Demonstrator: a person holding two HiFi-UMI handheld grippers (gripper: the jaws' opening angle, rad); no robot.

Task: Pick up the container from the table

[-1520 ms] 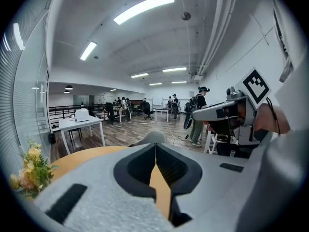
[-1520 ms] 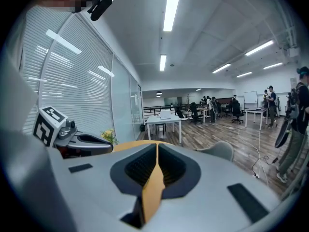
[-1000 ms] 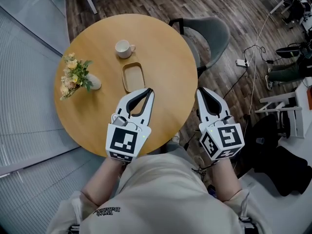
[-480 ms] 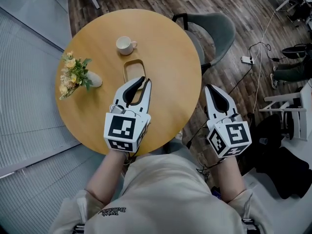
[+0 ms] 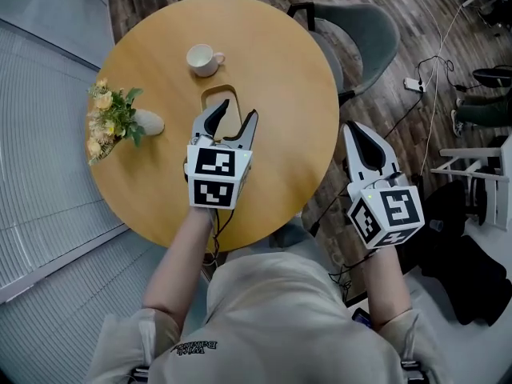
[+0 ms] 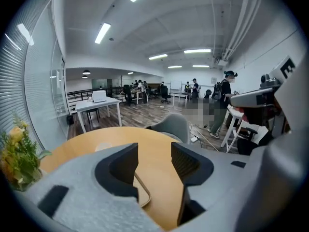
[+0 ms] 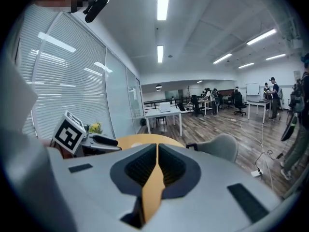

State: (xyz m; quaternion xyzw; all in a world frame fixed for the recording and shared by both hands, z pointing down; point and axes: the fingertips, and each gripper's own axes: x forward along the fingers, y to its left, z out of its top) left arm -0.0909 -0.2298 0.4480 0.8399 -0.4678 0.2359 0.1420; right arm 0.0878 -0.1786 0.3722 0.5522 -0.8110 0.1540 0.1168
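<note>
Container (image 5: pixel 216 93), rim between opening left gripper (image 5: pixel 238 109) fingers (image 5: pixel 215 118)

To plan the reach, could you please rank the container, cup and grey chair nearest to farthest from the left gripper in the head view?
Left gripper, jaws opening over the container, not gripping it:
1. Container, beneath its jaws.
2. Cup, farther up the table.
3. Grey chair, beyond the table's right edge.

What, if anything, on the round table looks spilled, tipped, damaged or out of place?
Nothing stands out. The cup stands upright, the container lies flat on the table, and the flower vase sits near the table's left edge. No spill or damage shows.
</note>
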